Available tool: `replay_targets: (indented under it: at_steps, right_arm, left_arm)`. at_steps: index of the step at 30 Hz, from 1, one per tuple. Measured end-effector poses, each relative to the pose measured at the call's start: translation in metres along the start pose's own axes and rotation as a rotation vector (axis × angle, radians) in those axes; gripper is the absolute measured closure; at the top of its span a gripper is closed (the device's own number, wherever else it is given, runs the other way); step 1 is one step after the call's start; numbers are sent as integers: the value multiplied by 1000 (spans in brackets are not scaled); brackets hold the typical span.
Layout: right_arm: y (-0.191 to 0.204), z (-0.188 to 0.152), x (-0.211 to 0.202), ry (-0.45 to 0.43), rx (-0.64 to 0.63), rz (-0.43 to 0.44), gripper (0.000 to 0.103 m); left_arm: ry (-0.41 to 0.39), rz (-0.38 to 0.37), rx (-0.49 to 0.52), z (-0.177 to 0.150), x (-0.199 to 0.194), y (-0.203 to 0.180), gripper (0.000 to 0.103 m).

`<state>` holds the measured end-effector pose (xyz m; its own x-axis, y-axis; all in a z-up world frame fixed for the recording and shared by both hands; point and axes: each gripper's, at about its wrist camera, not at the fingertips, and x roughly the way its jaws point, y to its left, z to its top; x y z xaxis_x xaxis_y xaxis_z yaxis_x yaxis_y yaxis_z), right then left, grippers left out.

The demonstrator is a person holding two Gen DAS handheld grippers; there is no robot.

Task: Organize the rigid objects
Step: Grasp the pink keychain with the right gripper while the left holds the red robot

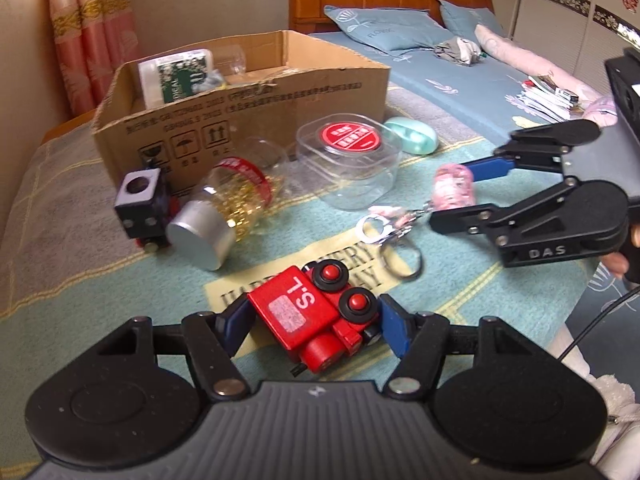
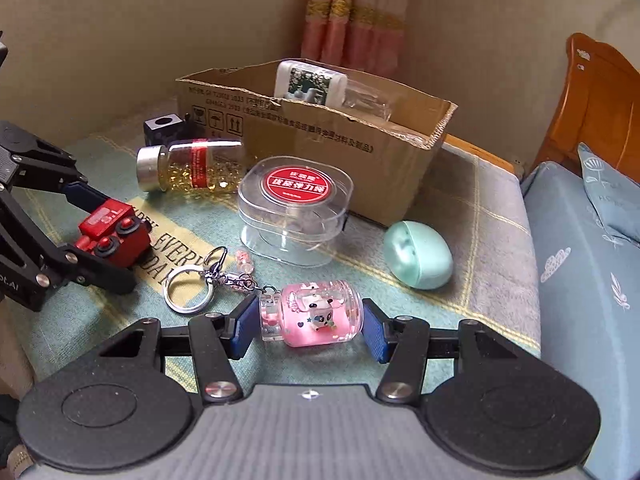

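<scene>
Left gripper [image 1: 312,320]: clamped on the red train [image 1: 316,320], near edge of the mat.
Right gripper [image 2: 308,328]: pads at both ends of the pink charm [image 2: 316,314]; whether they press it I cannot tell.
Charm axis: lies left-right, across the fingers; its keyring [image 2: 188,288] trails left.
Box [image 2: 320,140]: far side of the mat, open top, beyond both grippers.
Nearer the box: neither hand clearly.
Likely next: lift both, carry far.

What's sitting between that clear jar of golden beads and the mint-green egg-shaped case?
A clear plastic tub with a round red label lies between the jar of golden beads and the mint-green egg-shaped case; the right wrist view shows it best.
</scene>
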<state>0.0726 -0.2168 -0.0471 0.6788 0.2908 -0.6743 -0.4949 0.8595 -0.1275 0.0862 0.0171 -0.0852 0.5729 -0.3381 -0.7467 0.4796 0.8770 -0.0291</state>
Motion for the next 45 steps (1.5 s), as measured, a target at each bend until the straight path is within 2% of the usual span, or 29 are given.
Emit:
replay_targets:
  at_steps: [8,10,12,19,21,24,27,34,39,43,45]
  right_arm:
    - [-2,-8,-6,19,58,-79,43]
    - [-2,-9,-6,19,74,-82,43]
    - [-1,-9,-6,18,75,-83,42]
    - [3,-10,-8,21,80,-66,33]
    - [4,-11,-8,20,78,-65,28]
    - [3,-13,-9,19,91,-55,26]
    - [0,-14,-8,18,107,-46,25]
    - [0,-15,-6,15,126,-30,22]
    - [0,-16,-7,13,132,-21,22]
    - [-1,-18,-8,13,133,-14,21]
    - [-2,-18,-8,12,134,-13,20]
  left_arm:
    - [18,70,-52,-9,-8,12,37]
    - [23,53,-41,-11,-11,10,35]
    - [24,27,-25,-14,-14,6,28]
    - [17,-116,-8,-11,-17,-3,26]
    - [5,-111,18,-10,-18,-6,25]
    - [-3,-63,53,-10,-17,-3,25]
    - [-4,-55,67,-10,-14,5,25]
    - [-40,-116,149,5,-10,4,25]
    - [14,-125,188,7,3,-2,24]
    - [31,-167,190,-2,-3,-5,24]
    - [34,-152,192,-6,-5,-8,24]
